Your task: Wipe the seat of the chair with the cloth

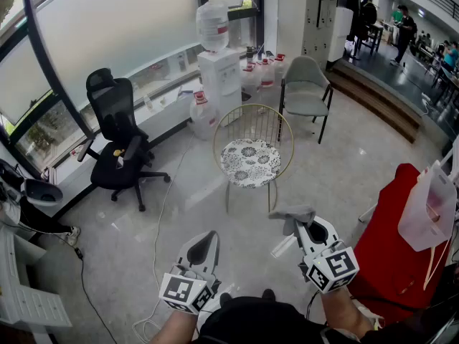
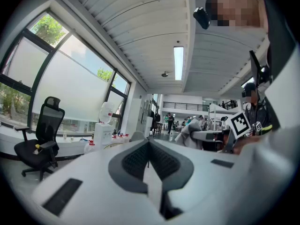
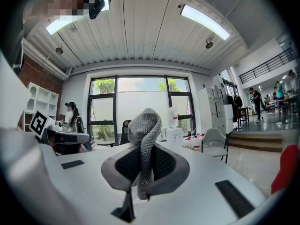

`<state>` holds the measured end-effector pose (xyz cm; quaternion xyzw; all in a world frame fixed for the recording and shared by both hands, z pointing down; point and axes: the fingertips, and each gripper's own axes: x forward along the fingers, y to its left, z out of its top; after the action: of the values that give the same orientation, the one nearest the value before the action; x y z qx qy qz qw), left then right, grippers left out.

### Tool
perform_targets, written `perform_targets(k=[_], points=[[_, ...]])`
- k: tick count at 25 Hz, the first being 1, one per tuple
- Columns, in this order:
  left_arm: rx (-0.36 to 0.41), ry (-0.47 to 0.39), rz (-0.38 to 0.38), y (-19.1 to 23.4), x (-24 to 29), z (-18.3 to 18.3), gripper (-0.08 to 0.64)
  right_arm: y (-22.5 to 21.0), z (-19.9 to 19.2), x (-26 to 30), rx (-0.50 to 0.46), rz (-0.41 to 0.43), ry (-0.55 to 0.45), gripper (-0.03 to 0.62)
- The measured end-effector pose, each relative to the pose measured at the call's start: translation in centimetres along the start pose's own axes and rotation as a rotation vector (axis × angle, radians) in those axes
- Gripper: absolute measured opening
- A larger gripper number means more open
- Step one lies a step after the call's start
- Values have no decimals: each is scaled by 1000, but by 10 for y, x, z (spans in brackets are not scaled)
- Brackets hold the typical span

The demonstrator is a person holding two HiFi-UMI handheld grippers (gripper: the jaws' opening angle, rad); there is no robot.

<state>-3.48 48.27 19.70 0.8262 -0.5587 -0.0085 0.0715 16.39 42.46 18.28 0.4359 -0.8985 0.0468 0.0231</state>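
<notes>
Holding the cloth (image 3: 144, 125) clamped between its jaws, the right gripper (image 1: 303, 224) hangs low in front of the person, near the chair (image 1: 251, 162) but short of it.

Cloth: grey, knitted, pinched at a fold. A loop stands up above the jaws and a short tail hangs below.

Left gripper (image 1: 206, 241): jaws pressed together, nothing between them (its own view shows the pads meeting along one line).

Chair: round seat with a floral pattern and a thin gold wire back. It stands on the floor (image 1: 337, 170), ahead and slightly left of the right gripper. The seat is bare and the cloth has not touched it yet.

Judgement: the step in hand is bringing the cloth to the seat. Notes for doing it well:
- Come in over the front edge, since the wire back closes off the far side.
- Tilt the gripper down so the loose loop of cloth meets the seat first, not the hard jaw tips.
- Little cloth hangs free, so press lightly to flatten it. Strokes will likely be narrow, so overlap them.
- The chair looks light and may slide. The free left gripper could steady the back rim.
</notes>
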Motion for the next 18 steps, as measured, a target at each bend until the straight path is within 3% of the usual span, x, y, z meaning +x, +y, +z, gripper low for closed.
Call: perform_targets(k=[18], points=[[1, -19, -7, 7, -9, 10, 8, 21, 2, -1, 20, 3, -17, 29]])
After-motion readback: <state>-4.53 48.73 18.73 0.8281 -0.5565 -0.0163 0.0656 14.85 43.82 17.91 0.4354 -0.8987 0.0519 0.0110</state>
